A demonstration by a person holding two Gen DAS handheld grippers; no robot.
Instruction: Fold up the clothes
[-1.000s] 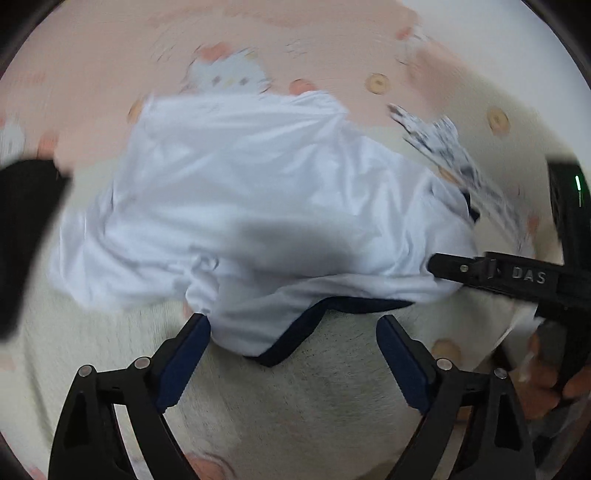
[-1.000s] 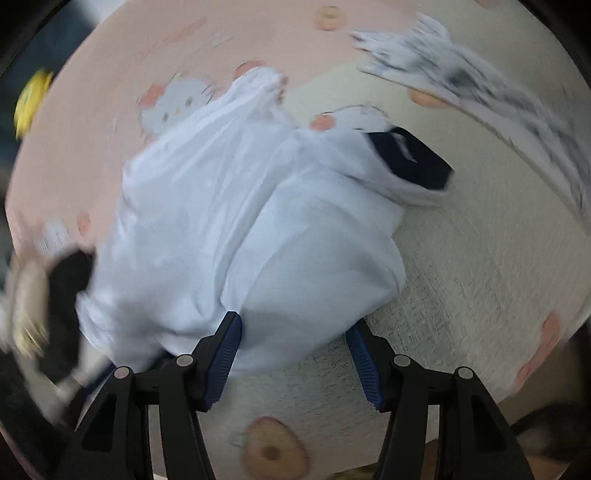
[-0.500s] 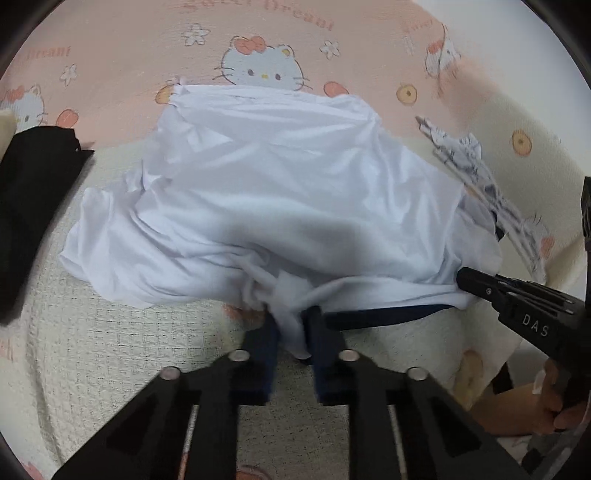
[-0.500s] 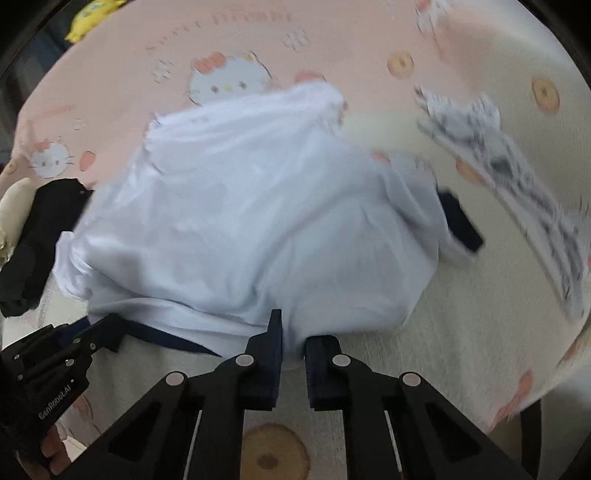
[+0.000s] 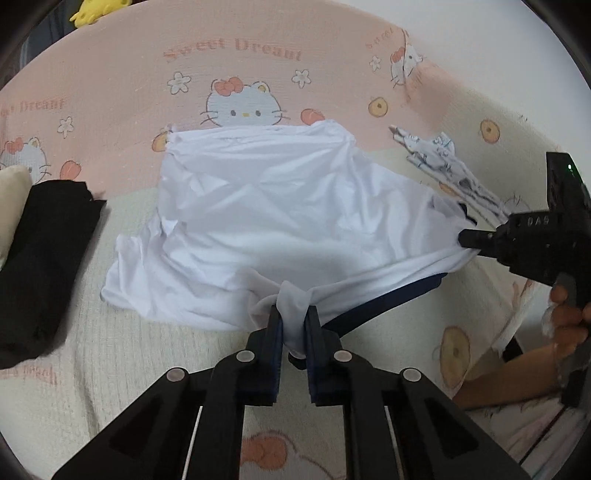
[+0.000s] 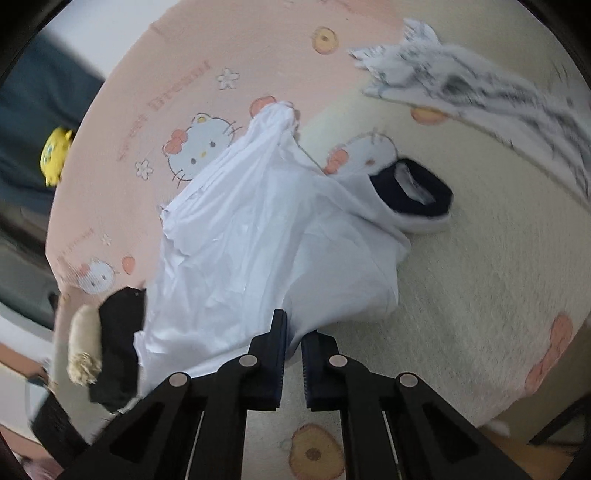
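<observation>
A white shirt with navy trim lies crumpled on the bed. In the left wrist view my left gripper is shut on a bunch of its near edge, beside the navy hem. My right gripper comes in from the right and pinches the same edge, so the fabric runs taut between the two. In the right wrist view the white shirt runs into my right gripper, whose jaws are closing on it. The navy collar lies open at the far right.
A black garment lies at the left by a cream cushion. A grey-and-white patterned garment lies at the far right. The pink and cream bedcover has a cat print. A yellow toy sits beyond the bed. A hand holds the right gripper.
Both grippers went from wide open to shut on the shirt's near edge. The edge has since lifted a little and is stretched between them.
</observation>
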